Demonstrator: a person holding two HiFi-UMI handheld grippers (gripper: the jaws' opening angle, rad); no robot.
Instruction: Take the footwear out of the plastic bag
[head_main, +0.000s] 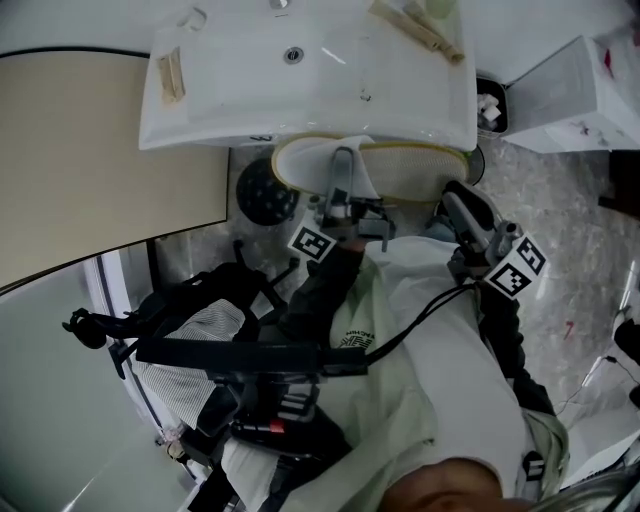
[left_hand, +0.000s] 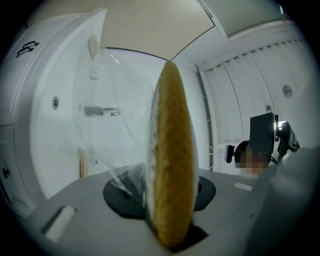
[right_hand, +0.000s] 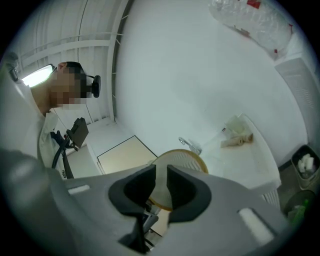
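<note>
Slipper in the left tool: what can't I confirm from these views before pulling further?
- Left gripper view: the slipper is edge-on. Only its tan sole rim shows, and its upper is hidden.
- Left gripper view: the plastic bag is clear film, so how much of it wraps the slipper is unreadable. The head view doesn't resolve it either.
- Right gripper view: the right tool has a narrow gap between its jaws, and whether film is pinched there can't be told.

My item count
Two grippers (left gripper (head_main: 343, 170), right gripper (right_hand: 161, 177)), one slipper (left_hand: 172, 150), one plastic bag (left_hand: 115, 130), one sink (head_main: 250, 100).
</note>
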